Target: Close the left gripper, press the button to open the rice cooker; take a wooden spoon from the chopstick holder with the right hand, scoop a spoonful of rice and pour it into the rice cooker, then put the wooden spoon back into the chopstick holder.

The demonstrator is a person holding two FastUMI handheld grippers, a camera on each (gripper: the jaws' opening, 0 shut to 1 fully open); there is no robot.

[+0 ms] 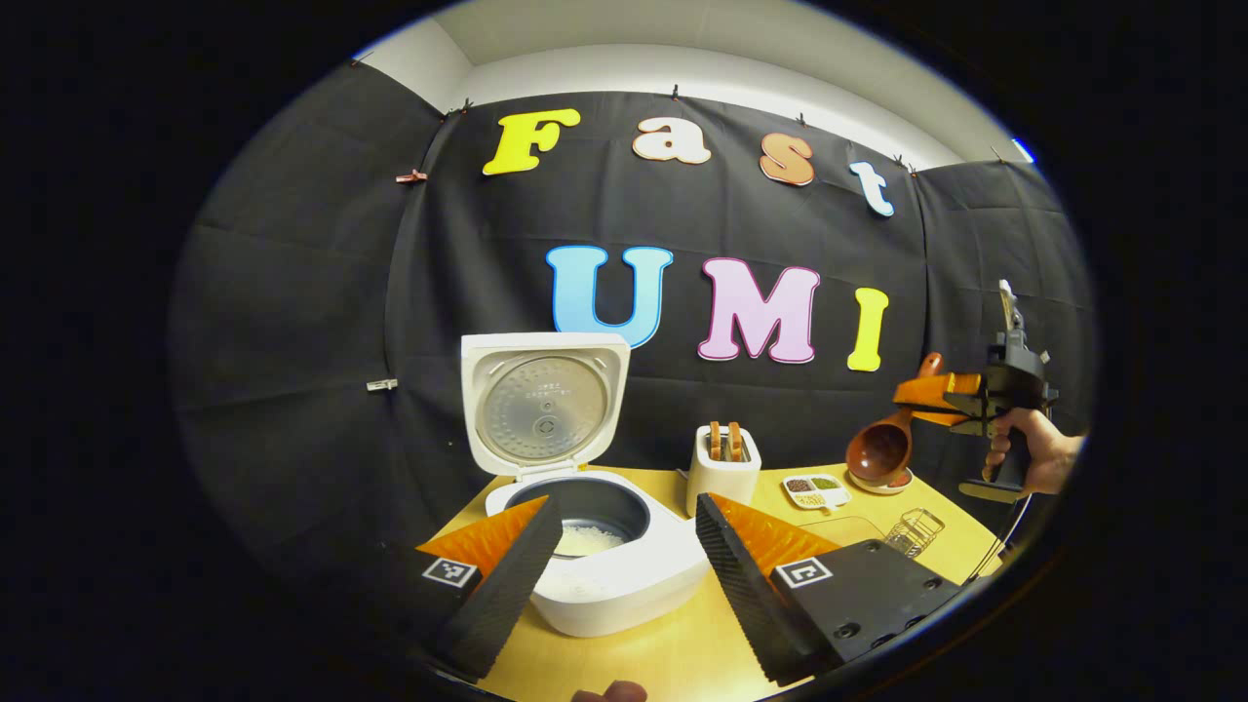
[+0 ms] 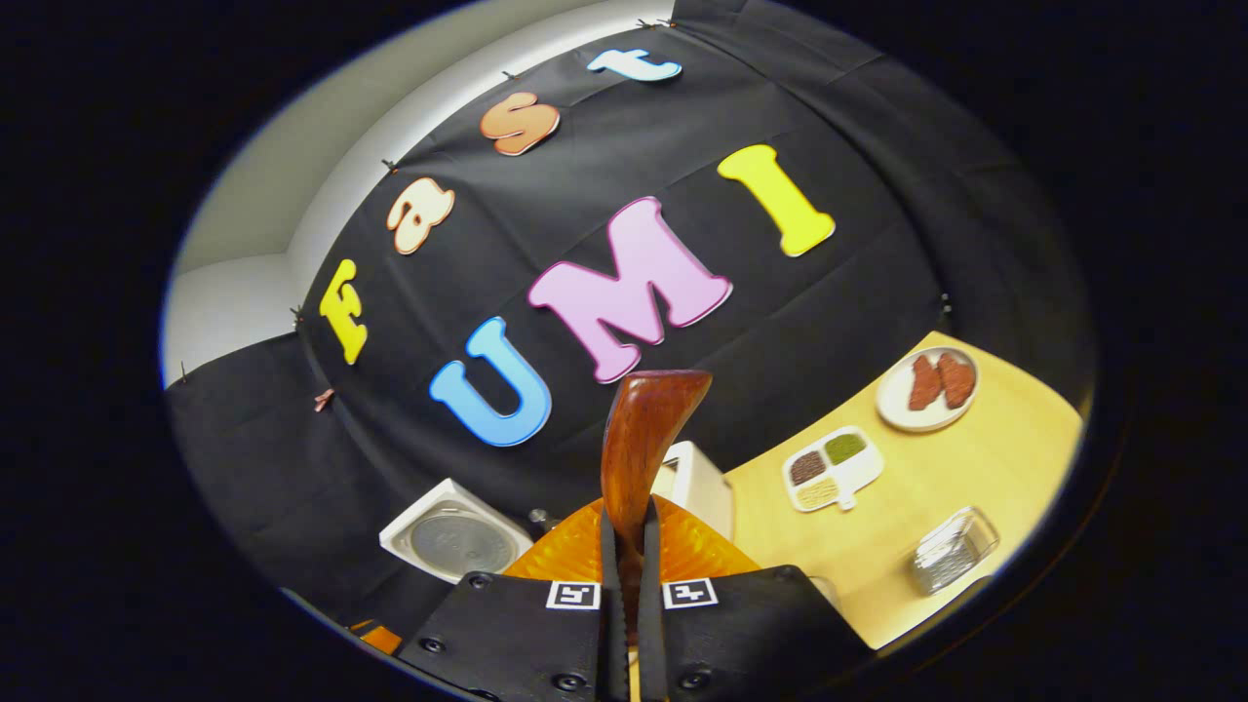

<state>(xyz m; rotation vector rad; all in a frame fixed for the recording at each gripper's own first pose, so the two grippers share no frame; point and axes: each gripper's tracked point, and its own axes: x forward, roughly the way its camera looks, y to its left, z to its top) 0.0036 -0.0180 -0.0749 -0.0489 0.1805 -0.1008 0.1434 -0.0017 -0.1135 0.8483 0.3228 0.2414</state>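
Your right gripper clamps the spoon handle; your left gripper hangs apart before the open cooker.

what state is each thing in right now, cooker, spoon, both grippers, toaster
rice cooker: lid up, open, some white rice in the pot
wooden spoon: held in the air, bowl hanging down over the table's right side
right gripper: shut on the spoon's handle
left gripper: open, holding nothing
toaster: upright, two slices in its slots
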